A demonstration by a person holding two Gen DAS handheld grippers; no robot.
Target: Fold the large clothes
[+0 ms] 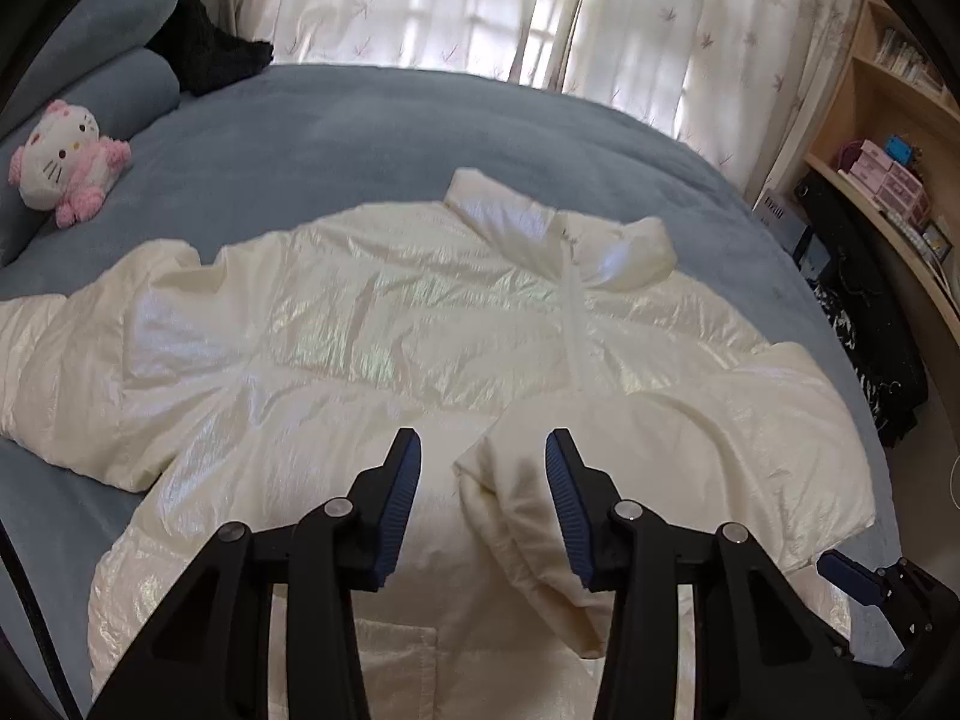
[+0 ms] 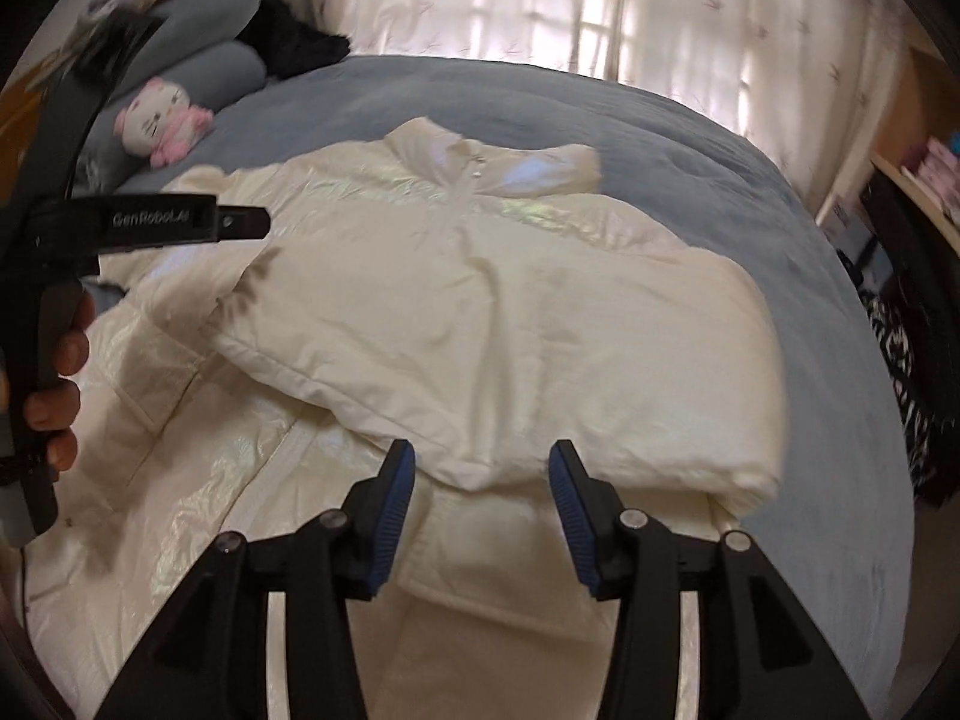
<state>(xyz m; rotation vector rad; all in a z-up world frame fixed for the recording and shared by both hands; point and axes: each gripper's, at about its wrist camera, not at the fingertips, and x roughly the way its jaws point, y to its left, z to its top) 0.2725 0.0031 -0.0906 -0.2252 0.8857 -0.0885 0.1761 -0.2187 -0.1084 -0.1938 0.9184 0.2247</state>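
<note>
Sheer curtains (image 1: 420, 6) back a wide bed (image 1: 372, 120) under a blue cover, and a cream puffer jacket (image 1: 336, 336) lies front-up across the near half of it, collar (image 1: 558, 240) toward the curtains. One sleeve (image 1: 78, 360) runs out flat toward the bed's left edge. The other sleeve (image 2: 498, 324) is already folded in over the chest, its cuff end lying near the zip.

Both tools hang just above the jacket's lower front, tilted steeply down. The left gripper (image 1: 483, 498) has its jaws spread with the folded cuff showing between them, and the pads do not appear to press on it. The right gripper (image 2: 480, 498) is likewise spread over the folded sleeve's near edge, holding nothing. In the right view, fingers (image 2: 60, 384) wrap the left tool's handle at the left of the frame.

The next step is probably the flat sleeve. It would go best pinched near the cuff through one padded layer only, lifted low, and laid across to mirror the first. The slick, puffy shell is likely to spring back, so a press along the crease should help it stay.
</note>
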